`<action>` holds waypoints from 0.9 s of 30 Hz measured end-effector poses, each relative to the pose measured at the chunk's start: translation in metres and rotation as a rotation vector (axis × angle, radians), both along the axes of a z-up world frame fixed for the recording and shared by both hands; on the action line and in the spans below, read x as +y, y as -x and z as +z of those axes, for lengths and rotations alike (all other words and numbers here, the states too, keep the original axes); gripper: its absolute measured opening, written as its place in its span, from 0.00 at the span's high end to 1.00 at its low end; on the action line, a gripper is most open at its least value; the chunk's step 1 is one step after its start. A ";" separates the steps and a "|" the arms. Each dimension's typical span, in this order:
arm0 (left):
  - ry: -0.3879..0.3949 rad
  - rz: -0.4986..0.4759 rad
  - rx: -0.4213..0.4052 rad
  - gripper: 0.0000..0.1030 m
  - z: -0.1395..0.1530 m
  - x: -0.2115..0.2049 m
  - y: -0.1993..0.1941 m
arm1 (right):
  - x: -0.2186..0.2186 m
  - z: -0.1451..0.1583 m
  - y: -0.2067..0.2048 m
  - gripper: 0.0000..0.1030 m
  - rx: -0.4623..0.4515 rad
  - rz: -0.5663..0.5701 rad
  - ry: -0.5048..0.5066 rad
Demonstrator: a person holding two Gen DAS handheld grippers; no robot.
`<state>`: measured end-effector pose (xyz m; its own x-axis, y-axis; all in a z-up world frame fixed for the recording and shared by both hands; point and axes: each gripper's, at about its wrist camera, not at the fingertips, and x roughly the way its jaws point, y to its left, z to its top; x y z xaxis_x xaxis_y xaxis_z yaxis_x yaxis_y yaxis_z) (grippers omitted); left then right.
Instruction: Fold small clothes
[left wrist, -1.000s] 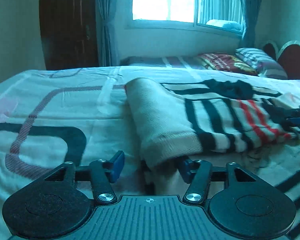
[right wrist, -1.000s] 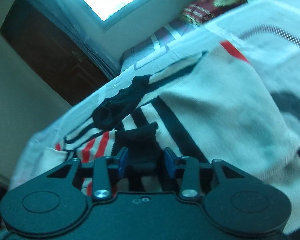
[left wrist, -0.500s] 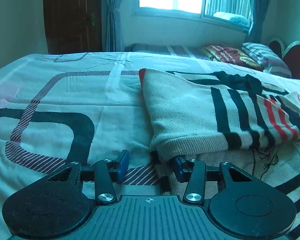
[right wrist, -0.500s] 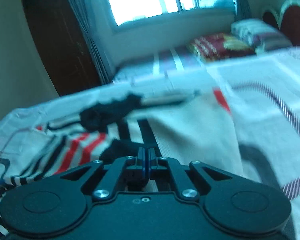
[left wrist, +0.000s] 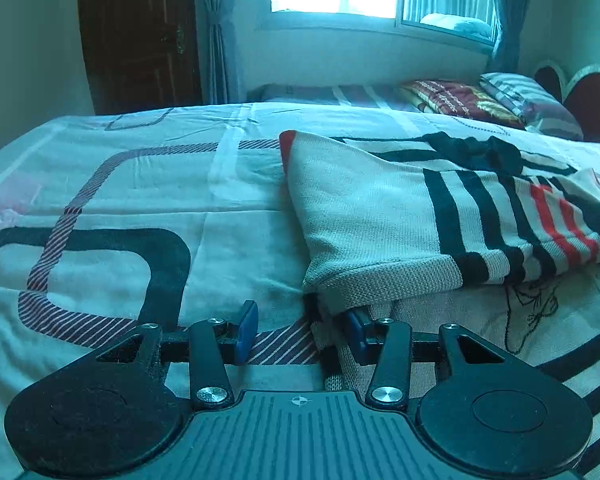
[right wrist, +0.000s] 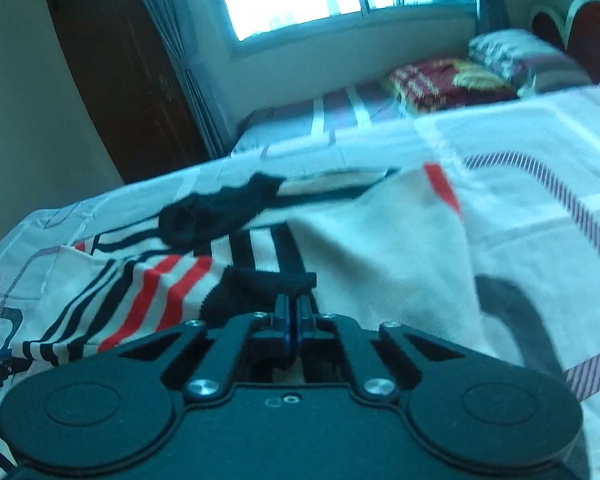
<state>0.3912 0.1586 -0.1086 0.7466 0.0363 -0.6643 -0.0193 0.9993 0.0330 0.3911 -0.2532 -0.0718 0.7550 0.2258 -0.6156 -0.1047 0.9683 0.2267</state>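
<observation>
To the left of the folded sweater [left wrist: 380, 216], a wide flat part of the bed [left wrist: 140, 200] is left free for passing. On the right, the way is blocked by the sweater and the pillows [left wrist: 528, 100] behind.

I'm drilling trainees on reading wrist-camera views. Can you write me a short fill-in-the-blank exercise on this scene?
1. The striped sweater lies on a ____.
2. The right gripper is shut on the sweater's ____ cuff.
3. The left gripper has its blue fingers standing ____.
4. Besides black, the sweater's stripes are ____.

Missing words: bed; black; apart; red
</observation>
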 end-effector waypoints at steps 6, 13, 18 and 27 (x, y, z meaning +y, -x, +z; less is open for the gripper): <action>-0.030 -0.036 -0.029 0.55 0.027 0.003 0.027 | -0.002 0.015 0.011 0.81 -0.036 0.001 0.066; 0.082 -0.153 -0.097 0.54 0.023 -0.050 -0.009 | 0.046 0.003 0.015 0.89 -0.060 0.164 0.179; 0.065 -0.163 -0.026 0.53 0.013 -0.056 -0.020 | 0.051 0.004 0.006 0.85 -0.012 0.162 0.243; 0.103 -0.122 0.007 0.47 0.012 -0.046 -0.082 | 0.102 -0.009 -0.056 0.88 0.005 0.190 0.219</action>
